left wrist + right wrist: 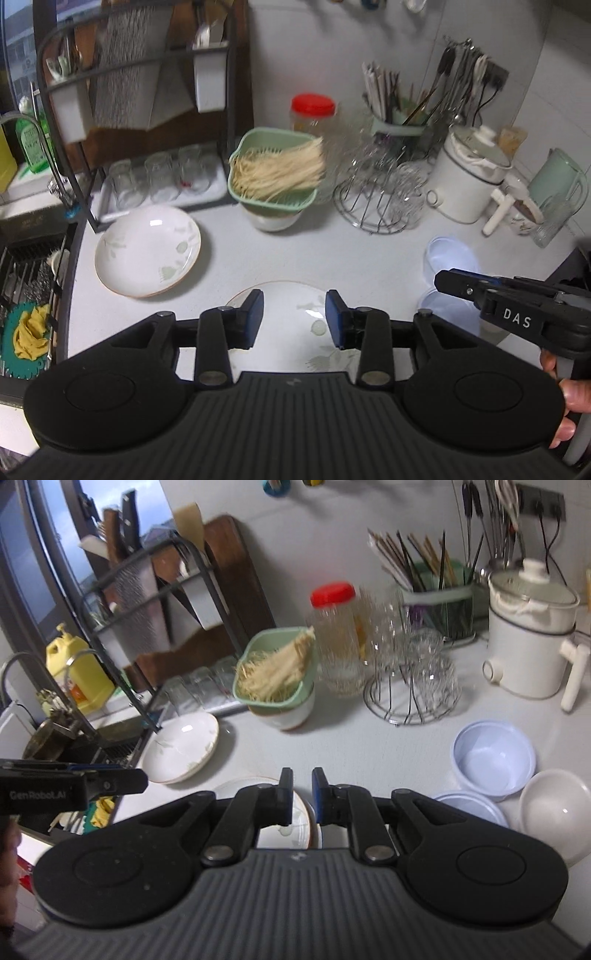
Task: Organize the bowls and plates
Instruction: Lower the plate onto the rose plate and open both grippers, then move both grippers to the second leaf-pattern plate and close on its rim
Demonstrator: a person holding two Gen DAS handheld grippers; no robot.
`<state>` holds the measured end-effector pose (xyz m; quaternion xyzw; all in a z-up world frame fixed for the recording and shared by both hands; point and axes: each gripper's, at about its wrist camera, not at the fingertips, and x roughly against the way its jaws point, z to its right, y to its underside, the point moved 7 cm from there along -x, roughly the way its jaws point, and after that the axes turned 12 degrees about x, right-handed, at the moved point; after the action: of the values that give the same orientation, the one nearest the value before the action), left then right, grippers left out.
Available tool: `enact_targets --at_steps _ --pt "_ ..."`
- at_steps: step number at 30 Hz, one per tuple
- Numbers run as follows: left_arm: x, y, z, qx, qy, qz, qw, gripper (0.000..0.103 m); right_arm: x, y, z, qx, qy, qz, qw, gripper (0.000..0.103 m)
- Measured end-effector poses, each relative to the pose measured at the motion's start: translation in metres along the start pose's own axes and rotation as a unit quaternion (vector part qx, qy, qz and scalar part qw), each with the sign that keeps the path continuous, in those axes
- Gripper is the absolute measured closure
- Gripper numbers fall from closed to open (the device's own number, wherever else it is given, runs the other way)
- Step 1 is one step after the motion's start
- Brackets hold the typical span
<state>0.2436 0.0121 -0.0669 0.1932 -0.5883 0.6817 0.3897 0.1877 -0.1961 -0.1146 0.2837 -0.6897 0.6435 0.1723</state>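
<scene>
A white floral plate (pixel 291 325) lies on the counter right under my left gripper (pixel 294 319), which is open and empty above it. A second floral plate (pixel 147 251) lies to the left near the sink; it also shows in the right wrist view (pixel 181 747). My right gripper (pixel 302 794) hovers over the near plate's right rim (pixel 301 819), jaws nearly closed with a narrow gap, holding nothing. Two pale blue bowls (pixel 495 758) (pixel 469 806) and a white bowl (pixel 554 808) sit to its right. The right gripper also shows in the left wrist view (pixel 443 278).
A green strainer of noodles (pixel 273 173) sits on a white bowl (pixel 273 221) at mid-counter. Behind stand a red-lidded jar (pixel 314 118), a wire glass rack (pixel 380 199), a utensil holder (pixel 399 122), a white cooker (pixel 469 177). A dish rack (pixel 140 92) and sink (pixel 26 280) are left.
</scene>
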Motion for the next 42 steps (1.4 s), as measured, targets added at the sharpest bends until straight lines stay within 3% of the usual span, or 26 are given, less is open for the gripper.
enact_targets --at_steps 5,7,9,10,13,14,21,28,42 --pt "0.029 0.01 0.013 -0.002 -0.004 0.022 0.9997 0.048 0.032 -0.005 -0.003 0.016 0.001 0.027 1.0 0.088" --pt "0.038 0.015 0.017 -0.008 -0.023 0.027 0.9993 0.041 0.043 -0.005 -0.004 0.023 0.002 0.037 0.999 0.088" --pt "0.049 0.02 0.018 -0.014 -0.042 0.043 0.9981 0.024 0.051 -0.003 -0.003 0.03 0.004 0.041 0.999 0.086" --pt "0.055 0.021 0.018 -0.014 -0.049 0.049 0.9975 0.021 0.054 -0.001 -0.002 0.033 0.007 0.04 0.999 0.077" --pt "0.069 0.027 0.018 -0.003 -0.059 0.07 0.9958 0.009 0.065 0.004 0.001 0.039 0.015 0.049 0.998 0.02" --pt "0.072 0.03 0.016 0.003 -0.066 0.074 0.9951 0.006 0.069 0.005 0.002 0.039 0.016 0.054 0.998 0.013" --pt "0.089 0.054 0.006 0.031 -0.11 0.095 0.9889 0.003 0.081 0.018 0.001 0.049 -0.001 0.045 0.998 0.015" --pt "0.101 0.075 -0.01 0.074 -0.128 0.099 0.9839 0.003 0.084 0.024 -0.019 0.08 -0.043 0.043 0.995 0.015" --pt "0.111 0.088 -0.073 0.161 -0.17 0.092 0.9678 0.003 0.047 0.016 -0.064 0.106 -0.104 0.01 0.989 0.015"
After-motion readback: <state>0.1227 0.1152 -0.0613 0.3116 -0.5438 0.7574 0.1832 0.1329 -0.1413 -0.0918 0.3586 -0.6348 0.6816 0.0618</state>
